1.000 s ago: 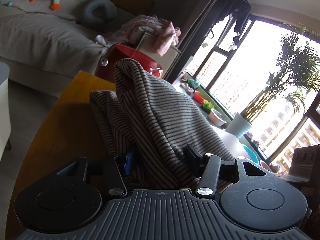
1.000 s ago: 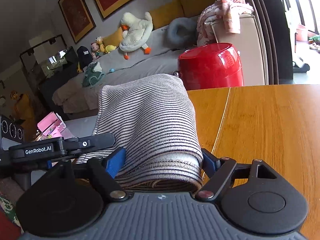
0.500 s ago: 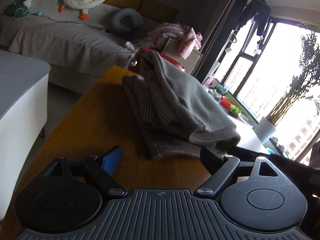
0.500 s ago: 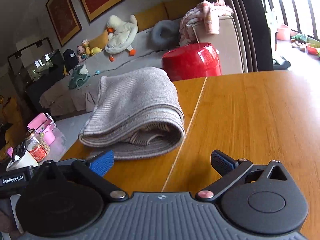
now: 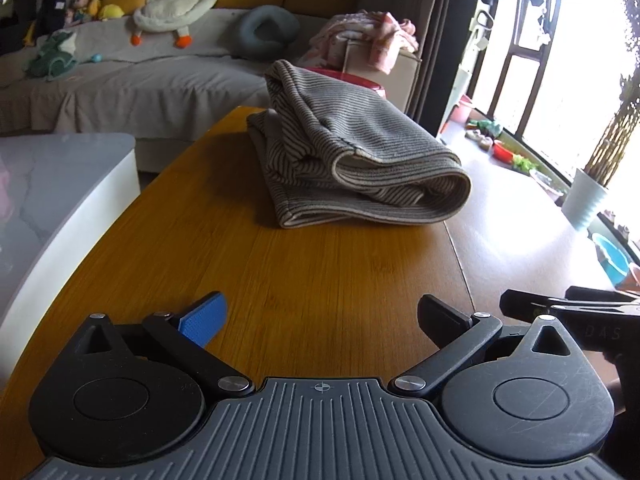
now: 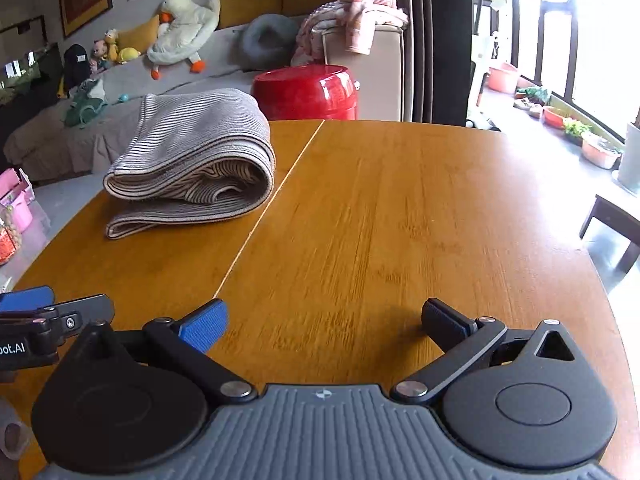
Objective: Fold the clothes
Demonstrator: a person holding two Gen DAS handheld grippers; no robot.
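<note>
While the striped garment lies folded on the table, the scene reads so:
Garment: striped garment (image 5: 352,160) (image 6: 196,160), a thick bundle near the far edge of the wooden table (image 5: 320,272) (image 6: 400,208).
Left gripper (image 5: 320,316): fingers spread, holding nothing, well short of the cloth.
Right gripper (image 6: 324,320): fingers spread, empty, over bare wood.
Behind: red stool (image 6: 308,92), grey sofa (image 5: 132,80).

ahead of your tool a wooden table (image 6: 400,208) stretches out. beyond its far edge you see a red stool (image 6: 306,92), a grey sofa (image 5: 132,80) with a duck plush (image 6: 184,28), and pink laundry (image 6: 352,20) farther right.
</note>
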